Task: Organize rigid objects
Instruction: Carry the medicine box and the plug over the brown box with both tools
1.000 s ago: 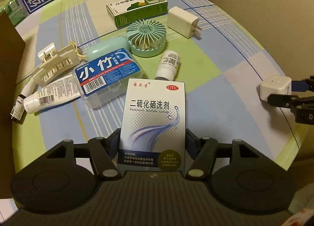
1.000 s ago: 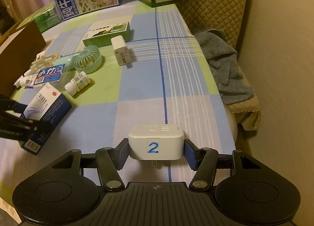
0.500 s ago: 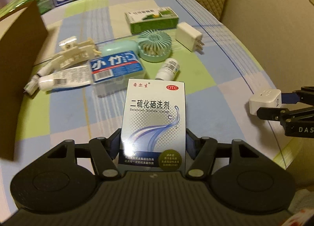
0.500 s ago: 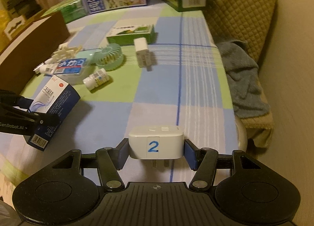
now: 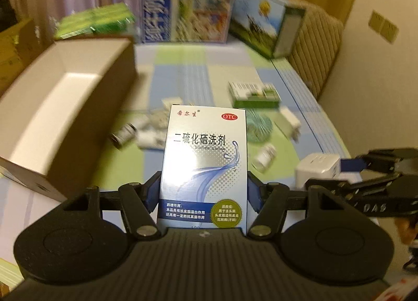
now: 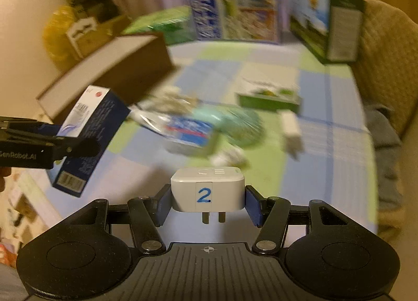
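**Both grippers loaded and lifted over the table**

Starting at my far left: the open cardboard box [image 5: 60, 118] sits on the left side of the table [image 5: 183, 76], its pale inside facing up. From the right wrist view it lies behind my left gripper, tilted in the frame.

My left gripper [image 5: 203, 194] is clenched on the lotion carton [image 5: 205, 165], blue pads pressed on its two narrow sides. The carton stands upright in the jaws, printed front toward the camera, clear of the tablecloth. In the right wrist view the same carton [image 6: 88, 131] hangs in the air at the left edge, held low by the left gripper [image 6: 62, 139], barcode end down.

Behind the carton, mid-table, is the blurred clutter: a small dark-capped bottle [image 5: 122, 135], a mint fan [image 5: 258, 127], a green box [image 5: 254, 94], a white charger [image 5: 288, 121] and a small white bottle [image 5: 263, 157]. I cannot make out the rest of the heap.

Along the back stand a blue carton [image 5: 185, 10] and a green carton [image 5: 266, 29].

At the right, my right gripper [image 6: 207, 203] is gripping the white plug [image 6: 207, 188], marked with a blue "2", prongs pointing down toward the camera. It is off the table too. From the left wrist view that plug [image 5: 317, 167] sits in the right gripper [image 5: 339, 173], just right of the lotion carton.
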Demonstrator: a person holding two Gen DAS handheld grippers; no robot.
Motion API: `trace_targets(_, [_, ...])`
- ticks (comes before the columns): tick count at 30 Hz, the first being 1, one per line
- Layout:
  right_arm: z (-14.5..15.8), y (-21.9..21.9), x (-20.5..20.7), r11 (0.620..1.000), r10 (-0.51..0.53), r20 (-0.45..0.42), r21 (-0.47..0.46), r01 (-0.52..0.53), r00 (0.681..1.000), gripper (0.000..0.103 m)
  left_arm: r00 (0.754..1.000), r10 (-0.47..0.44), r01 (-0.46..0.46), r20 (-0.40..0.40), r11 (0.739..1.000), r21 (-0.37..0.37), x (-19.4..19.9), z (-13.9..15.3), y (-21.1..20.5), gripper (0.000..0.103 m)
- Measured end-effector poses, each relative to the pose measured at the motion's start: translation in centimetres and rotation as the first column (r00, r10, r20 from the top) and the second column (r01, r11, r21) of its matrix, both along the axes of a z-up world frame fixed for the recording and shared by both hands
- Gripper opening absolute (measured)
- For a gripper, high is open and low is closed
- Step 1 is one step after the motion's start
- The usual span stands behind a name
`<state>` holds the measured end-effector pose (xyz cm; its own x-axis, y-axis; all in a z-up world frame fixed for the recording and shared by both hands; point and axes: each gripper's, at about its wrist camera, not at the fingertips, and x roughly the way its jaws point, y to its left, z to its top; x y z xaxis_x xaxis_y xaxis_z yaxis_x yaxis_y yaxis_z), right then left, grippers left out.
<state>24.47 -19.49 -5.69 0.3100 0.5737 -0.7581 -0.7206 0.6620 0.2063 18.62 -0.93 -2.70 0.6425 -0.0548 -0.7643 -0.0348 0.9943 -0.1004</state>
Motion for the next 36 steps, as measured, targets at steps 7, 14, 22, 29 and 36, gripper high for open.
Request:
trace_targets(7, [2.7,11.0,-1.8,0.984,0.131,0.011,0.117,-0.131,0.991,0.055,0.996,0.058,-0.06,0.074,0.998,0.028,0.1,4.0,7.9,0.061])
trace_targets(14, [5.2,21.8,-3.6,0.956,0.216,0.071,0.187,-0.225,0.974,0.055,0.99,0.113,-0.119,0.088,0.99,0.07,1.2,5.5,17.1,0.061])
trace_targets(22, [3.5,31.2,-2.9,0.966,0.221,0.093,0.114,-0.231,0.971,0.055,0.993,0.11,-0.112,0.031,0.99,0.087,4.1,4.0,24.9,0.061])
trace_targets(29, [0.6,34.5,-2.3,0.976,0.218,0.07,-0.004,-0.218,0.973,0.055,0.997,0.05,-0.045,-0.065,0.996,0.079,6.9,0.7,28.4,0.061])
trace_targets(36, [-2.4,37.0,-2.2,0.966,0.238,0.049,-0.12,-0.23,0.97,0.055,0.982,0.005,0.002,-0.189,0.999,0.038,9.2,-3.1,30.2,0.061])
